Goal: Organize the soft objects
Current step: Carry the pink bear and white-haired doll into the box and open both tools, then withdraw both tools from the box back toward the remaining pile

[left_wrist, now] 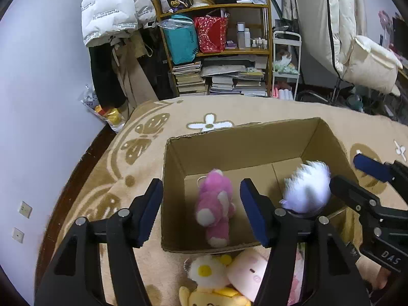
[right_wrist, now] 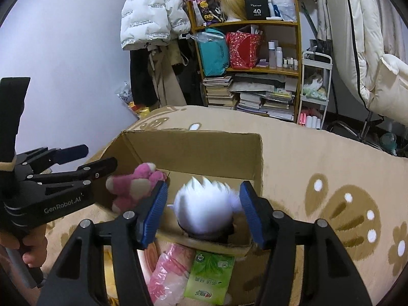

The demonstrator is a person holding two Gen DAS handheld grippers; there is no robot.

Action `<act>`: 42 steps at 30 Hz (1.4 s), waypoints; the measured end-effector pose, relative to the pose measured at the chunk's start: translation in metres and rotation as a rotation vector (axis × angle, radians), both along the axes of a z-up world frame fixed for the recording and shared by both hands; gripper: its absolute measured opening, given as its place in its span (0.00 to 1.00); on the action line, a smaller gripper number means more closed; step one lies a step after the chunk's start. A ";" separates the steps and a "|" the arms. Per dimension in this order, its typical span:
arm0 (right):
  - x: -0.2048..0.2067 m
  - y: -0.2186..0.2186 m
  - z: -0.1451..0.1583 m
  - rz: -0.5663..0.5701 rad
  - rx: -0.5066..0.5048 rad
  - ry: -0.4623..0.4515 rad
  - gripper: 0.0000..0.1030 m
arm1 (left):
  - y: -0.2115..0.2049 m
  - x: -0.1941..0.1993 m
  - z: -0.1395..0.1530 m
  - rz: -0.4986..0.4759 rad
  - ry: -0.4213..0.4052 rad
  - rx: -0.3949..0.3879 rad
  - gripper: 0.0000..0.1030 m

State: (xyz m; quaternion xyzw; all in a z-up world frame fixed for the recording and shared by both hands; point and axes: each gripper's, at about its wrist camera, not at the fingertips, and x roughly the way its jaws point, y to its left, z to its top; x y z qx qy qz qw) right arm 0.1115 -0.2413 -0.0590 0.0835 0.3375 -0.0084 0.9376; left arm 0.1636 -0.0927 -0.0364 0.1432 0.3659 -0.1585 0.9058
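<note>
An open cardboard box (left_wrist: 229, 137) (right_wrist: 193, 140) stands on the beige rug. A pink plush (left_wrist: 216, 206) (right_wrist: 132, 188) lies inside it at the left. A white spiky-haired plush (left_wrist: 307, 190) (right_wrist: 206, 205) sits blurred inside at the right. My left gripper (left_wrist: 201, 209) is open over the box's near left corner, holding nothing. My right gripper (right_wrist: 202, 211) is open with its blue pads on either side of the white plush, not closed on it. It also shows in the left wrist view (left_wrist: 357, 176). More plush toys (left_wrist: 221, 275) lie in front of the box.
A green tissue pack (right_wrist: 211, 278) and a pink plastic bag (right_wrist: 168, 275) lie at the box's near side. A wooden shelf (left_wrist: 216, 38) with books and bags stands behind the rug, next to a white cart (left_wrist: 285, 66), hanging coats and white bedding.
</note>
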 end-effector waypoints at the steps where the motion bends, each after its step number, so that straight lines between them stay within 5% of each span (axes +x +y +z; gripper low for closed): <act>1: -0.001 0.000 0.001 0.003 0.002 0.001 0.71 | -0.001 -0.001 0.000 -0.002 0.004 0.013 0.63; 3: -0.004 0.001 0.003 0.011 0.006 -0.003 0.90 | 0.000 -0.001 0.001 0.004 0.010 0.030 0.73; 9: -0.021 0.005 0.014 0.002 -0.006 -0.027 1.00 | 0.013 -0.008 0.016 0.066 -0.029 0.014 0.95; 14: -0.034 0.005 0.026 -0.014 -0.004 -0.047 1.00 | 0.025 -0.018 0.030 0.092 -0.060 0.015 0.97; 28: -0.071 -0.009 0.049 -0.119 0.001 -0.059 1.00 | 0.070 -0.049 0.043 0.119 0.057 -0.036 0.97; 42: -0.114 0.000 0.045 -0.110 -0.026 -0.017 1.00 | 0.090 -0.085 0.025 0.156 0.153 0.024 0.97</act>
